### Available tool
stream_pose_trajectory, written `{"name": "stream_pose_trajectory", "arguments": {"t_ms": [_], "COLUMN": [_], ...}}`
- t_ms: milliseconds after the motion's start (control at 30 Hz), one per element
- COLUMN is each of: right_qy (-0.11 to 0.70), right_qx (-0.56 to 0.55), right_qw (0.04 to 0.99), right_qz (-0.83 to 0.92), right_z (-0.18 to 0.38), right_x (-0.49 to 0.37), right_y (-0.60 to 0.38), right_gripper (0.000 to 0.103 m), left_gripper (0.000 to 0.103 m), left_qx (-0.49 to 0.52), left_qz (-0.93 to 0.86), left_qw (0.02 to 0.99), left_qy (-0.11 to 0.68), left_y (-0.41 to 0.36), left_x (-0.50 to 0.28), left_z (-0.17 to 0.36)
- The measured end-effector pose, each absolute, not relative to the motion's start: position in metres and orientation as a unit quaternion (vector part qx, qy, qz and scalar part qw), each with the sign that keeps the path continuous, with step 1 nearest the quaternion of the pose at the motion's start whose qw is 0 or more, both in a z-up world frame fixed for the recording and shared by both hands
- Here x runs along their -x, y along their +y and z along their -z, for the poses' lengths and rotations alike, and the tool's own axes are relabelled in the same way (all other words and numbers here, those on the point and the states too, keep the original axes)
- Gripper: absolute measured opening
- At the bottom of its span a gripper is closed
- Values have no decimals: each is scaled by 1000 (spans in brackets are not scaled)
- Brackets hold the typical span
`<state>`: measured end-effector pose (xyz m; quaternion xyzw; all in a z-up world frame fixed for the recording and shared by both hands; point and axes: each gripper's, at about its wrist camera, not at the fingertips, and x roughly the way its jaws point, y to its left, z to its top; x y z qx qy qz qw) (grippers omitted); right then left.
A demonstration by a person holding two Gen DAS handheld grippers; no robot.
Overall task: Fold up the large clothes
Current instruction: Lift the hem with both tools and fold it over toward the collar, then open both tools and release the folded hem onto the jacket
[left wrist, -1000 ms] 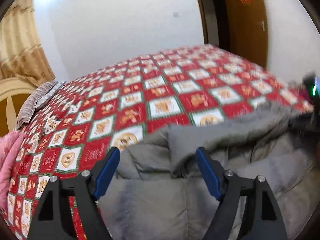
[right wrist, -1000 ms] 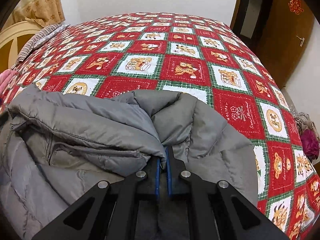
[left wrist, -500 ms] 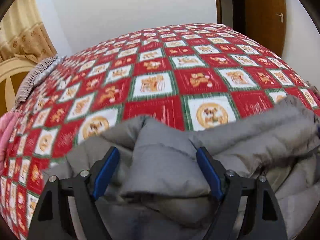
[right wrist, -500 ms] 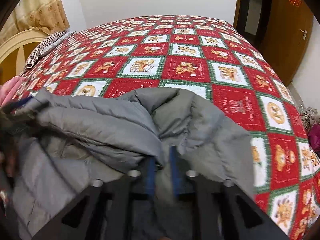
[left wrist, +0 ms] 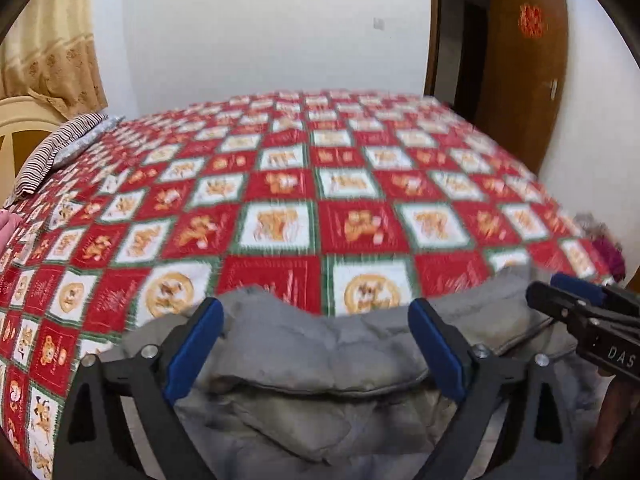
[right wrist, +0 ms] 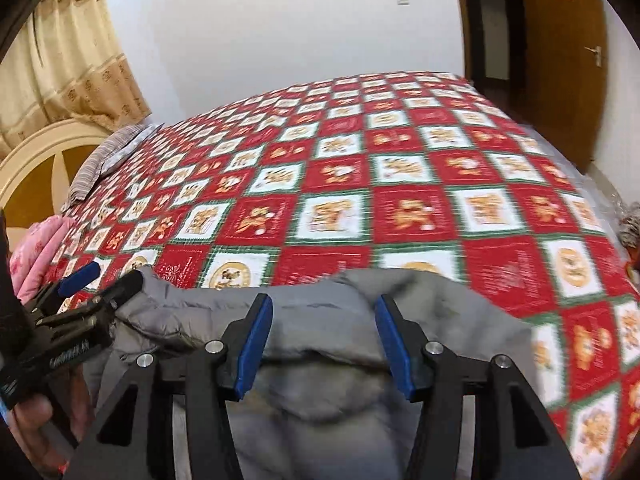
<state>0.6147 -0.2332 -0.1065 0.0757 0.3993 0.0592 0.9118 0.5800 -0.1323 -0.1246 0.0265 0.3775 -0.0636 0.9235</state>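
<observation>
**Both grippers let go of the folded jacket**

Left gripper (left wrist: pixel 316 344) hangs over the near edge of the bed with its jaws opening wide; a fold of the grey padded jacket (left wrist: pixel 320 364) lies between the blue pads, which do not press it. Right gripper (right wrist: pixel 324 340) is also opening, with jacket cloth under the gap and nothing clamped. The jacket sits bunched on the red patchwork quilt (left wrist: pixel 280 208), at the near edge. By my reading, one fold is just laid and released. The next move calls for choosing a fresh edge, gripping it with both tools and folding again.
</observation>
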Motion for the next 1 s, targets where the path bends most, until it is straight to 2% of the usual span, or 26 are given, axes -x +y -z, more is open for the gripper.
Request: {"name": "stream_pose_trajectory", "arguments": {"t_ms": [133, 333, 1000], "right_qy": [424, 437, 430], "right_qx": [-63, -42, 22], "right_qw": [902, 896, 902], "right_qz": [-59, -60, -33], "right_z": [132, 155, 182], "right_x": [-622, -619, -620], "right_y": [-220, -222, -206], "right_gripper": [51, 49, 48], "left_gripper": [94, 100, 103], "left_qx": [-38, -30, -54], "left_qz": [59, 52, 29], "left_qw": [909, 902, 898], "left_qy": [411, 429, 435], "left_y": [-132, -128, -138], "left_x": [-581, -583, -587], "left_z": [160, 180, 192]}}
